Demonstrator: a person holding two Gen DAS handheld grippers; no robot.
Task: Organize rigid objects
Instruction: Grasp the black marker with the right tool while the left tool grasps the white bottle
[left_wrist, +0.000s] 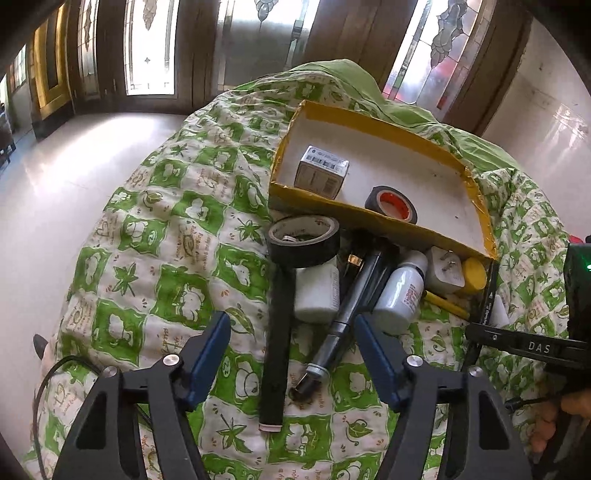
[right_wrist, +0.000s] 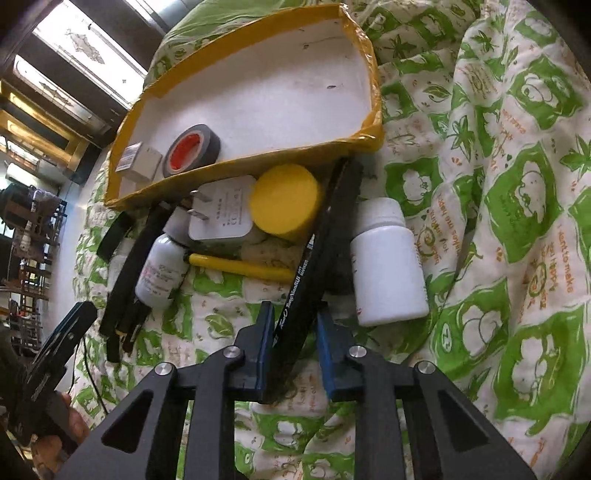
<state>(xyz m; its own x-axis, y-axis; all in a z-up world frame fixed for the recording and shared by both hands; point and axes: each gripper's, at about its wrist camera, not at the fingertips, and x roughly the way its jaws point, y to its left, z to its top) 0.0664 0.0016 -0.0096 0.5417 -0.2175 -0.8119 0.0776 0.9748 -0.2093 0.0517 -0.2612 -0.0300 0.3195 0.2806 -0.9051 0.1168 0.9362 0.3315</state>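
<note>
Two grippers over a quilted green-and-white bedspread (right_wrist: 498, 184). Left gripper (left_wrist: 291, 354), blue pads spread wide, hovers above a matte black stick (left_wrist: 275, 343) and a grey cylindrical pen (left_wrist: 341, 321). Right gripper (right_wrist: 295, 347) has its pads around a slim black marker (right_wrist: 314, 266), contact unclear. Yellow-taped cardboard tray (right_wrist: 258, 158), white inside, holds a tape roll (right_wrist: 190, 149) and a small carton (right_wrist: 138, 160)

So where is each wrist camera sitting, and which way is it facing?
Left wrist: behind the left gripper, open jaws, facing the black stick, pens and yellow-edged box; the right hand's gripper shows at the right edge.
Right wrist: behind the right gripper, jaws around the black marker.
Both show the box and red-cored tape.
</note>
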